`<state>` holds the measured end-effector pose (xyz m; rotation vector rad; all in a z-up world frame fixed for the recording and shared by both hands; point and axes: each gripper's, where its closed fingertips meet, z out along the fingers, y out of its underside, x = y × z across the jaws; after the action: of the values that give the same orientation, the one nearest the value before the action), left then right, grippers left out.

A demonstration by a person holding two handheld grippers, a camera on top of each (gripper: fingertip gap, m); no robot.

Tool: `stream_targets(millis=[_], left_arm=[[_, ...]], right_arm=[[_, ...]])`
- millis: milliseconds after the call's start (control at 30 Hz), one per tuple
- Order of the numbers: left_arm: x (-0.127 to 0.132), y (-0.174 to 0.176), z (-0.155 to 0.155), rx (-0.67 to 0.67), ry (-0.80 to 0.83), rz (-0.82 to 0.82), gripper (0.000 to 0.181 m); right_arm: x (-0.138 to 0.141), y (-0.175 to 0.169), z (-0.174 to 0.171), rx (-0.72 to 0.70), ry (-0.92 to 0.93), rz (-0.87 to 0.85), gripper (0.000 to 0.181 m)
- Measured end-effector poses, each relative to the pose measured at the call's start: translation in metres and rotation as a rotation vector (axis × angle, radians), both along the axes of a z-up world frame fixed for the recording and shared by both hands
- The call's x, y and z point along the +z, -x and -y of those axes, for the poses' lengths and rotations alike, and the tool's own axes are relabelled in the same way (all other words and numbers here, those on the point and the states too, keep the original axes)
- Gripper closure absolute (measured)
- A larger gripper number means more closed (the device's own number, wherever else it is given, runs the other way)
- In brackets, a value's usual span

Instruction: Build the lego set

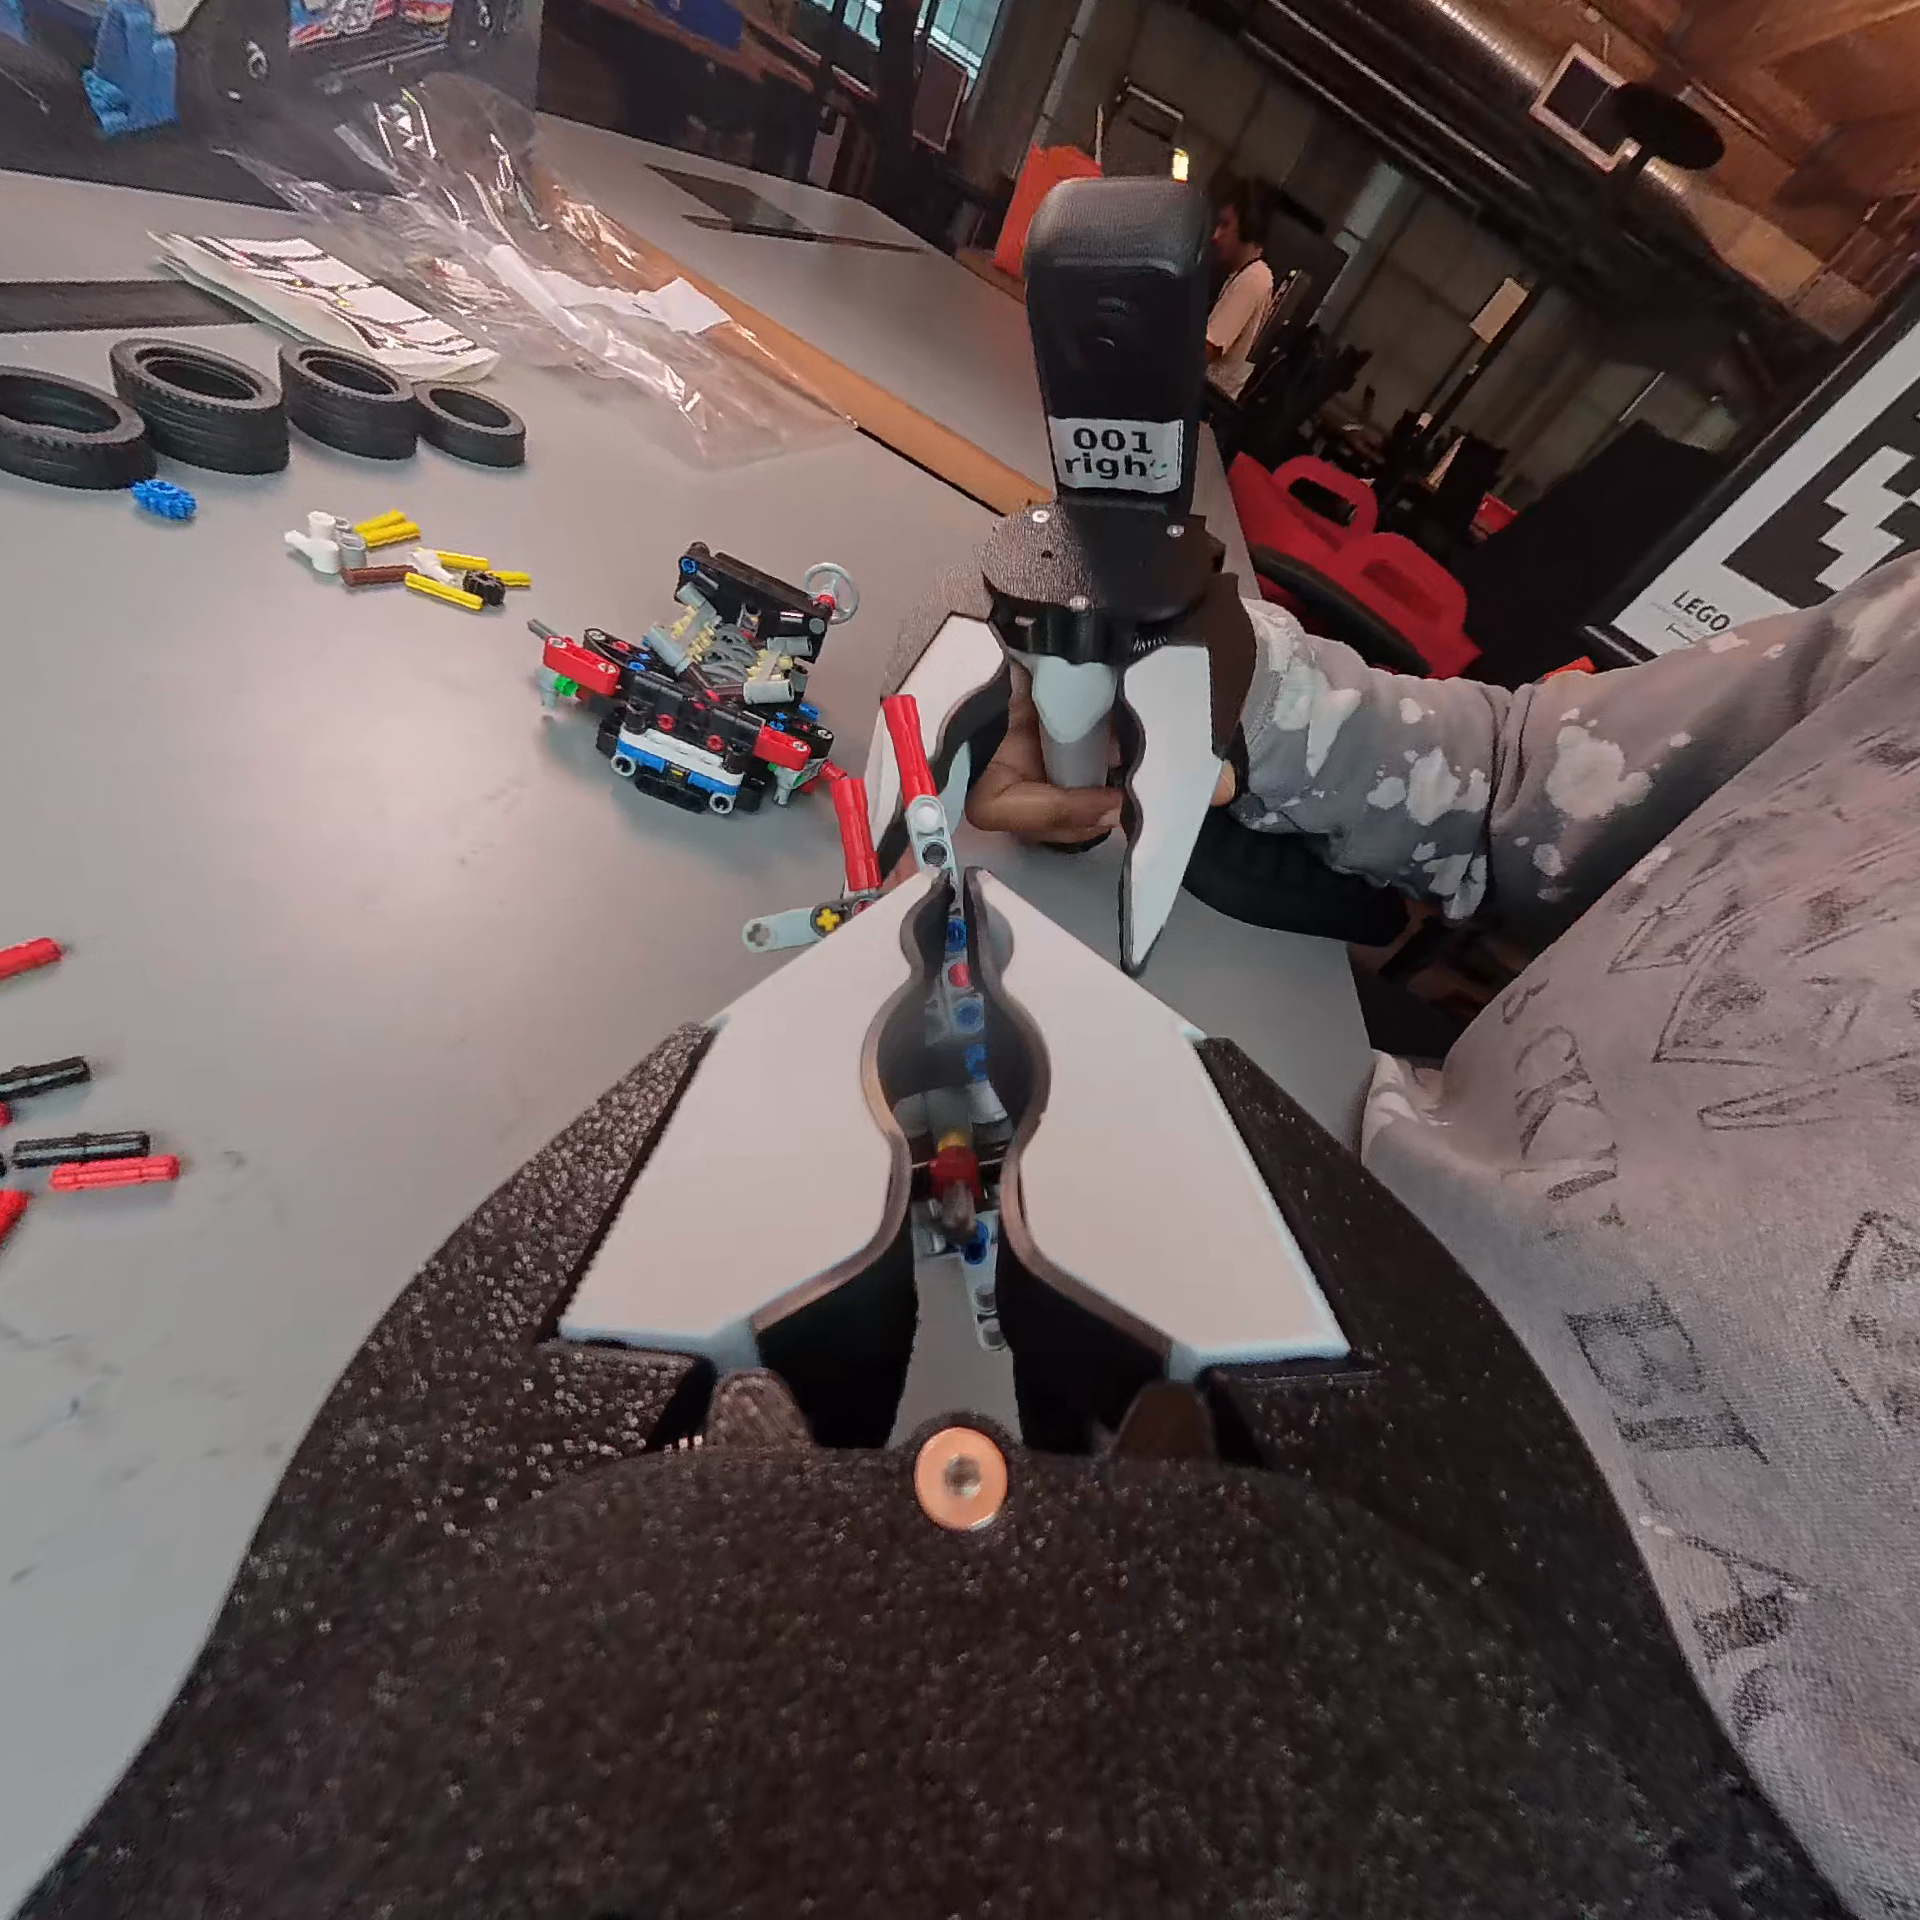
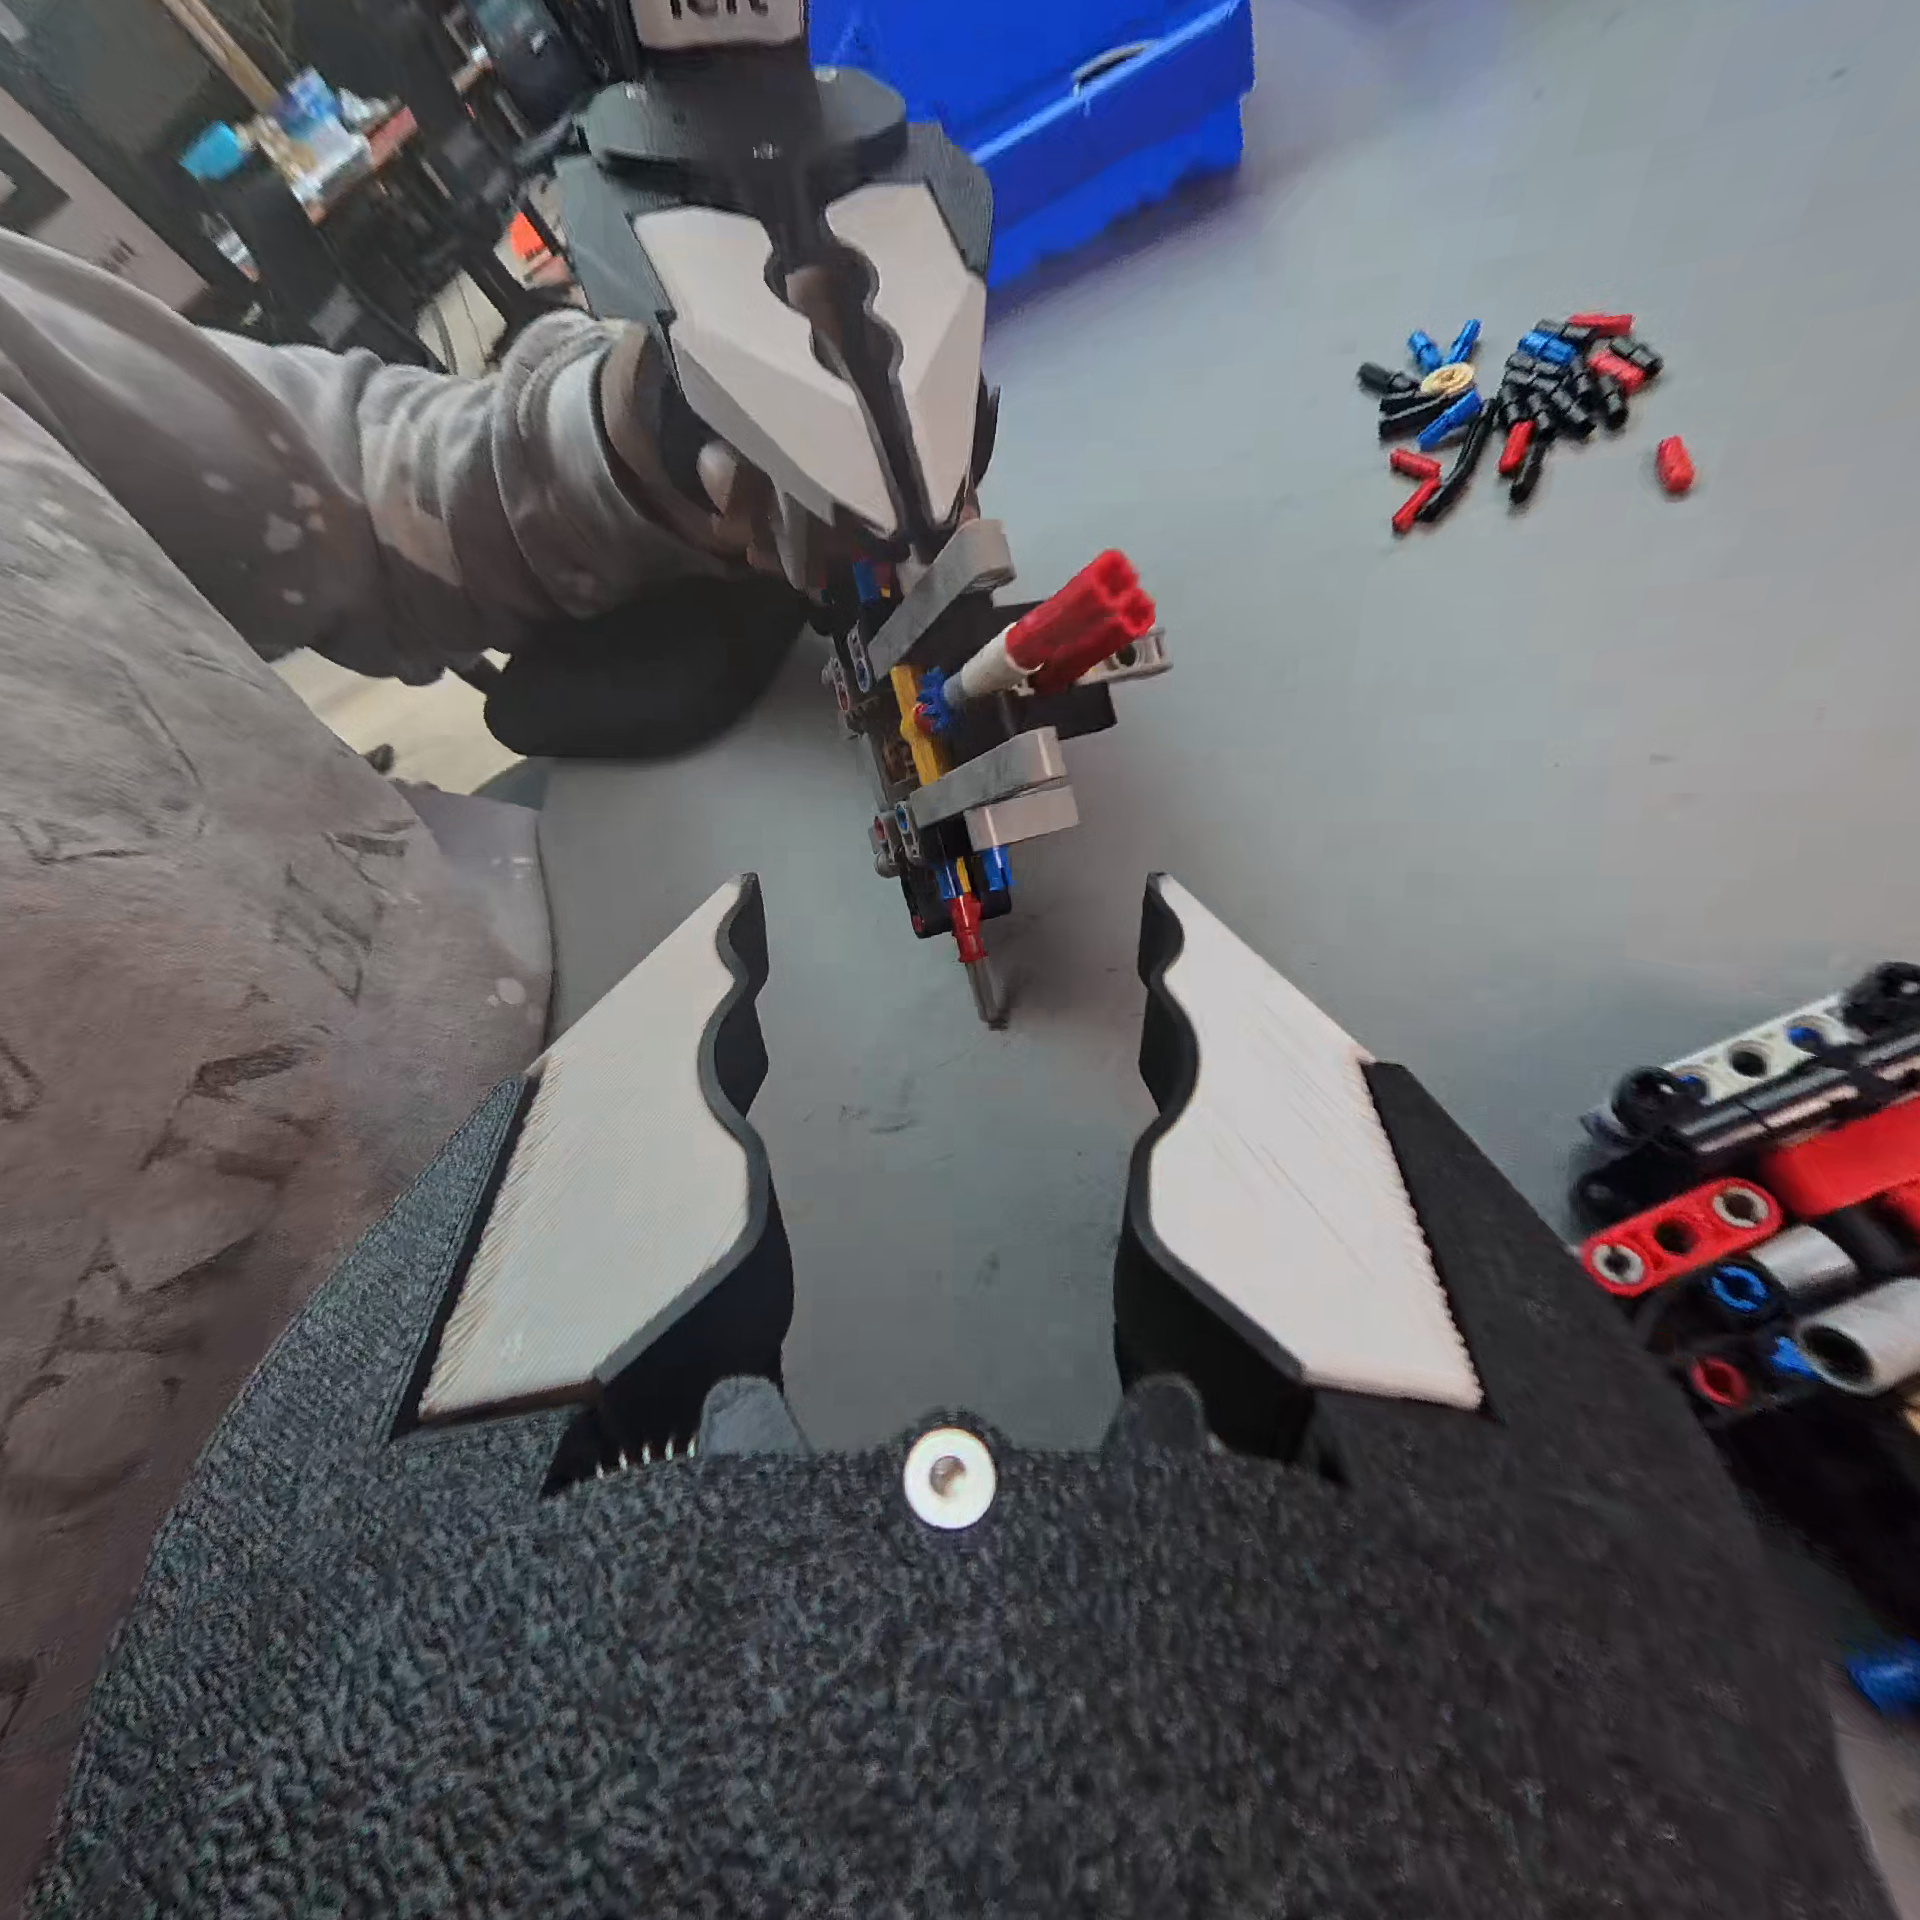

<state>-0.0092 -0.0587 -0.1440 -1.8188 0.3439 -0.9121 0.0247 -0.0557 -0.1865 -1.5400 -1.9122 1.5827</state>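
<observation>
light: even, soft shadows | edges: fisheye-bent | background: dim, slightly blurred

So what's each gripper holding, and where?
The left gripper clamps the small lego assembly along its narrow body. The right gripper is open, holding nothing.

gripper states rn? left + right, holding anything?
Left gripper: closed on the small lego assembly, one end resting on the table.
Right gripper: open, empty, facing that assembly.
</observation>
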Motion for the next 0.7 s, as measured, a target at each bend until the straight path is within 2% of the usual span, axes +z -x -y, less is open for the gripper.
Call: stream_targets(millis=[67, 133, 167, 233, 267, 367, 467, 567, 700], left_arm=[[-0.002, 0.000, -0.001, -0.001, 0.009, -0.013, 0.181], [-0.001, 0.000, 0.000, -0.008, 0.007, -0.012, 0.181], [-0.001, 0.000, 0.001, -0.012, 0.011, -0.010, 0.181], [-0.004, 0.000, 0.000, -0.009, 0.021, -0.021, 0.181], [-0.005, 0.001, 0.000, -0.007, 0.026, -0.031, 0.181], [-0.010, 0.010, -0.001, 0.013, 0.030, -0.095, 0.181], [-0.014, 0.025, 0.000, 0.017, 0.091, -0.113, 0.157], [-0.022, 0.032, 0.010, -0.030, 0.193, -0.092, 0.134], [-0.044, 0.026, 0.032, -0.112, 0.330, -0.150, 0.127]], right_arm=[[-0.013, 0.005, 0.009, 0.020, -0.040, 0.040, 0.115], [-0.013, 0.012, 0.014, 0.022, -0.050, 0.039, 0.119], [-0.011, 0.016, 0.015, 0.014, -0.051, 0.026, 0.130], [-0.006, 0.022, 0.013, -0.016, -0.033, 0.007, 0.172], [-0.005, 0.025, 0.011, -0.033, -0.025, 0.005, 0.181], [-0.009, 0.025, 0.002, -0.062, -0.049, 0.025, 0.181], [-0.006, 0.020, -0.002, -0.065, -0.054, 0.020, 0.181], [-0.002, 0.016, 0.004, -0.047, -0.020, 0.023, 0.162], [-0.005, 0.020, 0.012, -0.033, -0.021, 0.040, 0.150]])
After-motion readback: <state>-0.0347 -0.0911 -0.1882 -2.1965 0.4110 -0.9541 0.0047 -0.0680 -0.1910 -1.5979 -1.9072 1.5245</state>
